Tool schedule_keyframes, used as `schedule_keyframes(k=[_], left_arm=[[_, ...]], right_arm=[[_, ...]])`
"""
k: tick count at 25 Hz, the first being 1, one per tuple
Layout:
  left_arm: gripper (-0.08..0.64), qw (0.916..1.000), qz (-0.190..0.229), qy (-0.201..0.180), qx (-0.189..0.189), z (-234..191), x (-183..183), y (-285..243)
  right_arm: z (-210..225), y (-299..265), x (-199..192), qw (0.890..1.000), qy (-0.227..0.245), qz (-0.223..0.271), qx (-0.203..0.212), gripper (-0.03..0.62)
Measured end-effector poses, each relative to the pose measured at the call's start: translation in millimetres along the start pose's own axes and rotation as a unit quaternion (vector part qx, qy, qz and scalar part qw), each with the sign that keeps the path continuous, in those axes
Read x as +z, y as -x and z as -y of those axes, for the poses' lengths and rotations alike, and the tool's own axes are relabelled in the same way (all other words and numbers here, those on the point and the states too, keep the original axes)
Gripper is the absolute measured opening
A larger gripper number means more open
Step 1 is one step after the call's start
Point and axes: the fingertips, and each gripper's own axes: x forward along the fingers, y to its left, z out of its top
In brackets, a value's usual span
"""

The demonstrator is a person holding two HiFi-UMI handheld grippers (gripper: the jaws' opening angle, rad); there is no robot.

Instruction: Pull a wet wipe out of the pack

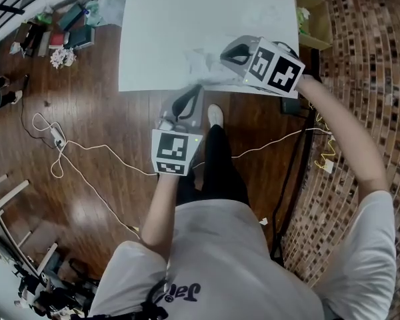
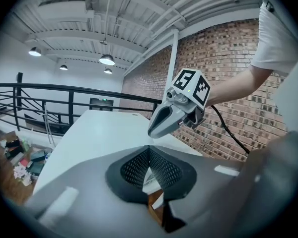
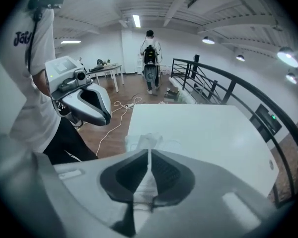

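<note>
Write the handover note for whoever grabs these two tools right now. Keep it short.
Left tool: shut, apparently on the near edge of the pack, which lies at the front edge of the white table.
Right tool: shut on a white wipe, held above the pack.
Done: the wipe is gripped and partly drawn out; it seems to run on down to the pack.
Left: hold the pack down with the left tool and lift the right tool until the wipe comes free.
</note>
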Motion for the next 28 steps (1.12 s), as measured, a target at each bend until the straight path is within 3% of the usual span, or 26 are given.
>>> schedule_keyframes(k=[2,6,8,12,17,28], left_arm=[[0.015,1.0,-0.001,-0.001,-0.001,1,0,1],[0.015,1.0,-0.005,-0.002,0.002,-3,-4,3],[0.015,1.0,-0.008,-0.001,0.006,-5,-7,4],[0.015,0.9999,-0.009,-0.001,0.008,-5,-9,5],[0.015,0.9999,-0.009,0.0,0.006,-3,-9,6],[0.015,0.9999,-0.012,0.001,-0.001,0,-1,0]], right_arm=[[-10,-11,-6,1.0,-0.005,-0.018,0.02,0.112],[-13,-29,-12,0.999,0.01,-0.038,0.016,0.127],[-10,-36,-12,0.999,0.015,-0.042,0.01,0.107],[-10,-42,-12,0.998,0.03,-0.05,0.009,0.004],[-15,-35,-9,0.999,0.017,-0.032,0.02,-0.006],[-19,-8,-11,0.999,0.02,-0.036,0.0,-0.008]])
